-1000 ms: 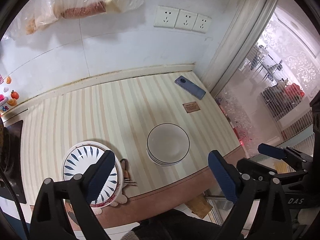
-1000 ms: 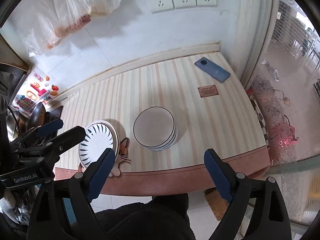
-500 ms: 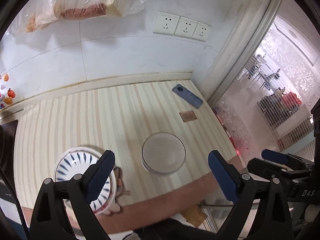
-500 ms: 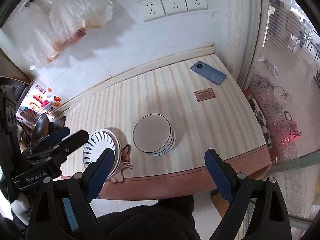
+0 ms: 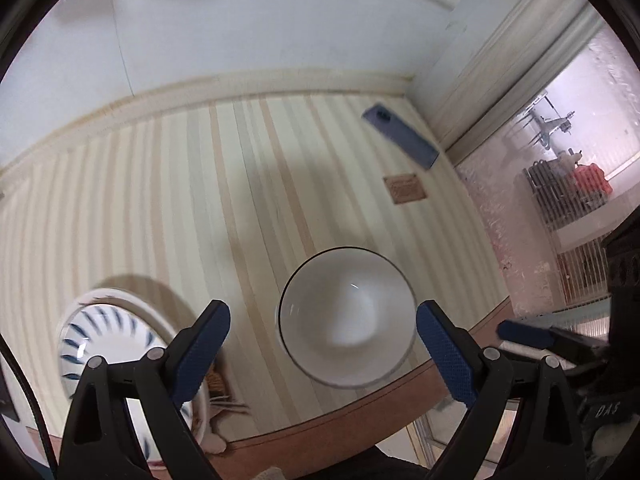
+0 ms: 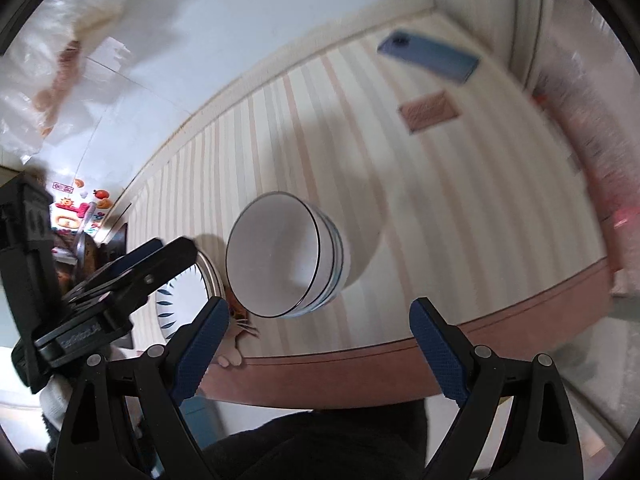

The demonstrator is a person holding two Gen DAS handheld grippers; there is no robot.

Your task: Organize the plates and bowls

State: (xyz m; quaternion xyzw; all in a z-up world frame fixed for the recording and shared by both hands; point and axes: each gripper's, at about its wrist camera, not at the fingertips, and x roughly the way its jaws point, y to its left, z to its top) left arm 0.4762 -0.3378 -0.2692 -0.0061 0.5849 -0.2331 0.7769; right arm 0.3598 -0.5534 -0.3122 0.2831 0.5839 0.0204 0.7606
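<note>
Bowl stack (image 6: 286, 258) centred ahead of right gripper (image 6: 318, 344), between spread, empty fingers. Left gripper (image 5: 322, 354) likewise spread, empty. Patterned plates (image 5: 100, 340) left, near tabletop (image 5: 160, 200) edge.

Soft, even indoor light filled both fisheye views, brightest through the doorway at right. Motion blur smeared the phone (image 6: 429, 57) and frame edges; the stacked bowls (image 6: 286, 256) cast a soft shadow rightward, a small glint inside.
</note>
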